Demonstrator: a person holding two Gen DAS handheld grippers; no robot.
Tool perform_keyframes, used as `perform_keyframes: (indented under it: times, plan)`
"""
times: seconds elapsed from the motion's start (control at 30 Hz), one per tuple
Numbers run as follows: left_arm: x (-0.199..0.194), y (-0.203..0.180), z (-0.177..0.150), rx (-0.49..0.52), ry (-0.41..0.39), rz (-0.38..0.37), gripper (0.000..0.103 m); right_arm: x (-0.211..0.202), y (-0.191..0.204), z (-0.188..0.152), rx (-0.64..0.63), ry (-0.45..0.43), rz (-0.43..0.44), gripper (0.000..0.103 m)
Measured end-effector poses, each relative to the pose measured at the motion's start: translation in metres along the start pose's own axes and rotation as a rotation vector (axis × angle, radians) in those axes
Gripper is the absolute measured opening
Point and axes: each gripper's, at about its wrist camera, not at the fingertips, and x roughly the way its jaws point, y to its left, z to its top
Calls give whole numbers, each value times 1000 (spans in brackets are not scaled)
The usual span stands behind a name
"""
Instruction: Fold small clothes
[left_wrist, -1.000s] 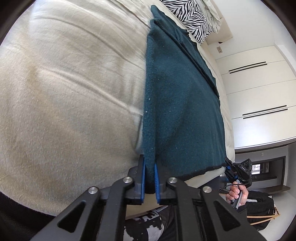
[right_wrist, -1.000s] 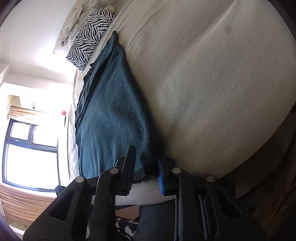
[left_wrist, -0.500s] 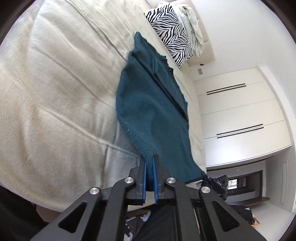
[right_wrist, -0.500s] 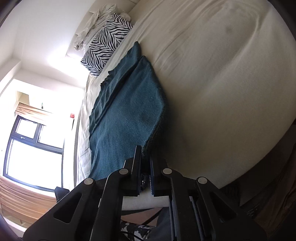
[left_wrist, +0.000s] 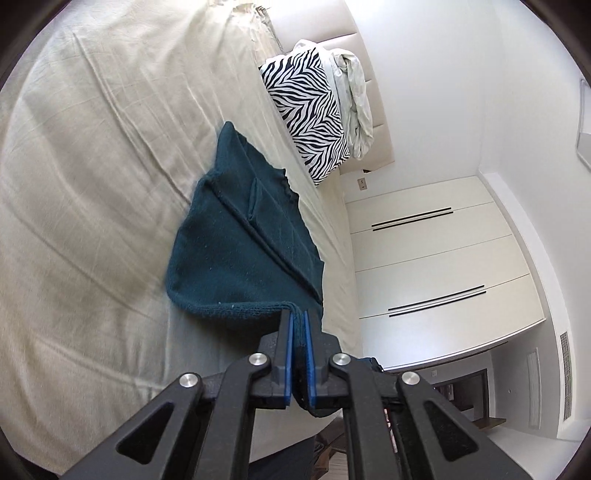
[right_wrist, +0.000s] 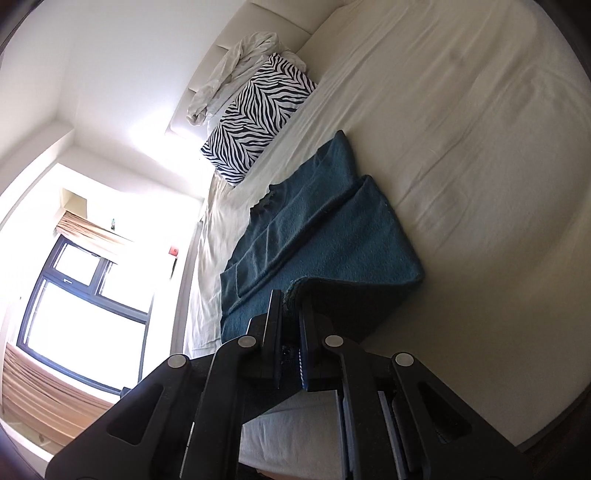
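Bed (left_wrist: 92, 221): left tongs (left_wrist: 298, 325), right tongs (right_wrist: 290, 306) each clamped on teal garment (left_wrist: 236, 258) hem.

Each wrist camera sits close behind its own tool, looking along it over the cream-sheeted bed (left_wrist: 92, 192) toward the headboard. Both views share the dark teal knitted garment (left_wrist: 236, 258) (right_wrist: 325, 236) and the zebra-striped pillow (left_wrist: 306, 110) (right_wrist: 258, 118).

This is a home bedroom. A wide bed (left_wrist: 110, 184) with a cream sheet carries a zebra-print pillow (left_wrist: 306, 110) against a padded headboard (left_wrist: 332, 22). Built-in white wardrobes (left_wrist: 436, 258) (flat doors, dark handles) line one wall, and a window (right_wrist: 74, 306) lights another.
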Motion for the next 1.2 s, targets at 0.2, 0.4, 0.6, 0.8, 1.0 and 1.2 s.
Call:
perform_keyframes:
  times: [0.2,0.4,0.6,0.8,1.0,1.2]
  plan:
    - [12,-2,46,-18,-72,1,0,35,22,51,-9,-61,3,6]
    - [30,-1,49,66,-73,100,1,87,40,85,-17,-56,4,6]
    - [14,14,-3,267,-135,278,97,94,38,51,-88,-4,-9,6]
    - [43,26,-18,432,-45,405,97,72,-7,8,1,10,-12,6]
    - [81,13,-14,602,12,545,86,70,-23,-6,36,6,-19,6]
    - [101,34,-6,516,51,589,38,75,-14,-3,15,8,-18,6]
